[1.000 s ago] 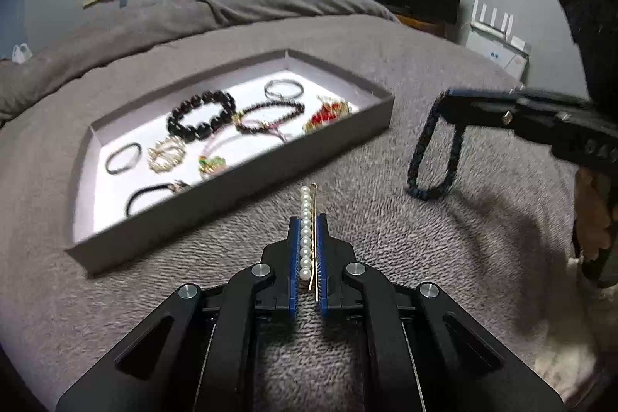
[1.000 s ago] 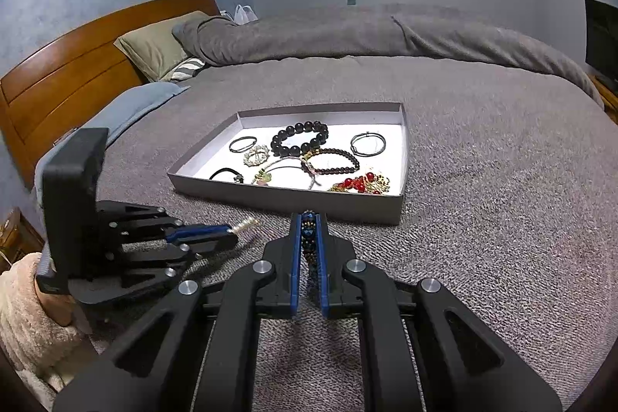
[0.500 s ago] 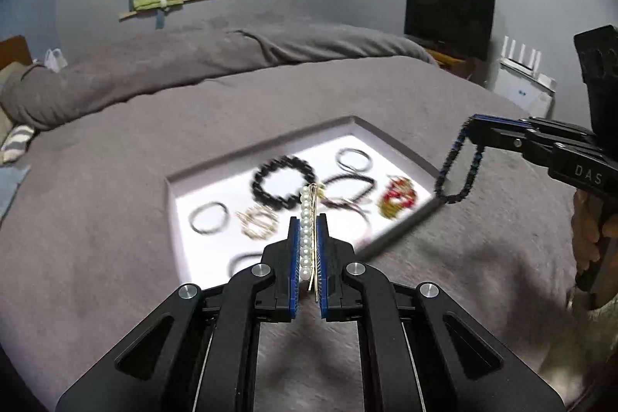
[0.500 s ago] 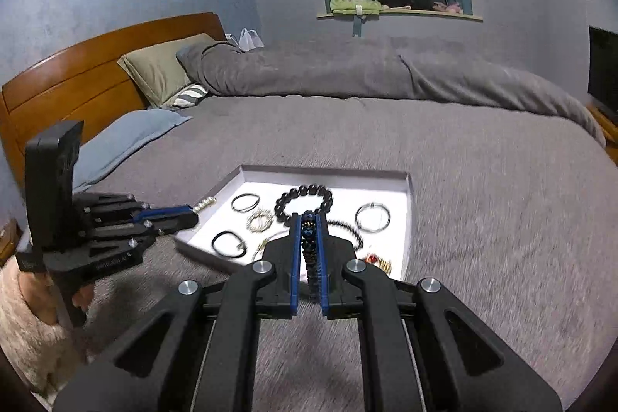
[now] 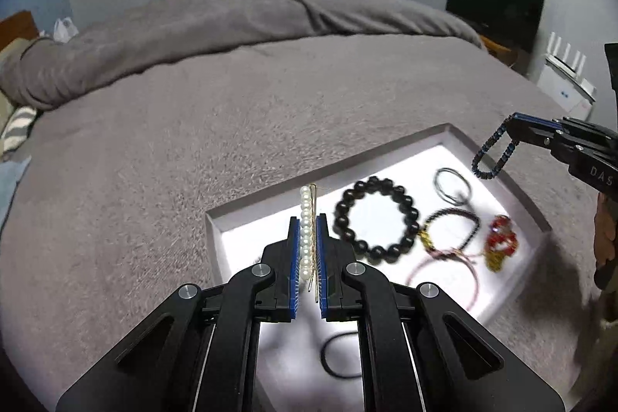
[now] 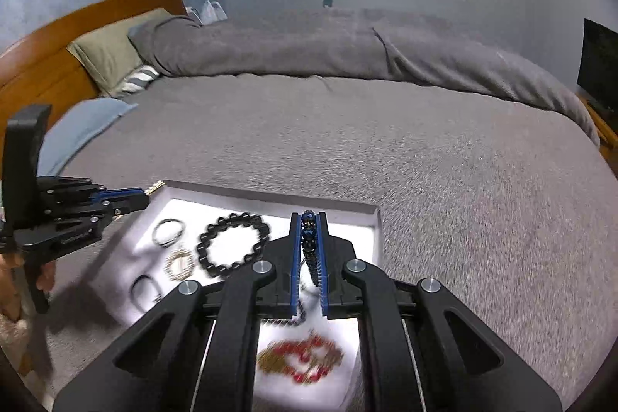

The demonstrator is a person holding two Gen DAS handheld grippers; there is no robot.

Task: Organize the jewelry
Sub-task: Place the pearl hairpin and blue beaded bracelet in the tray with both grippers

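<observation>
1. The bed (image 5: 162,157), in a grey cover, fills both views; a folded duvet (image 6: 328,45) crosses the upper frame.
2. The white tray (image 5: 216,219) sits lower centre, earlier farther up; a black bead bracelet (image 5: 376,217) lies inside.
3. The left gripper (image 5: 308,219), now over the tray, is clamped on a pearl hairpin (image 5: 306,230).
4. The right gripper (image 6: 309,219) pinches a blue bead bracelet (image 6: 309,238) above the tray.

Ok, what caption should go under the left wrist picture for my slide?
Left tongs carry a pearl hair pin over the jewelry tray on a grey bed, right tongs dangling a blue beaded bracelet.
</observation>
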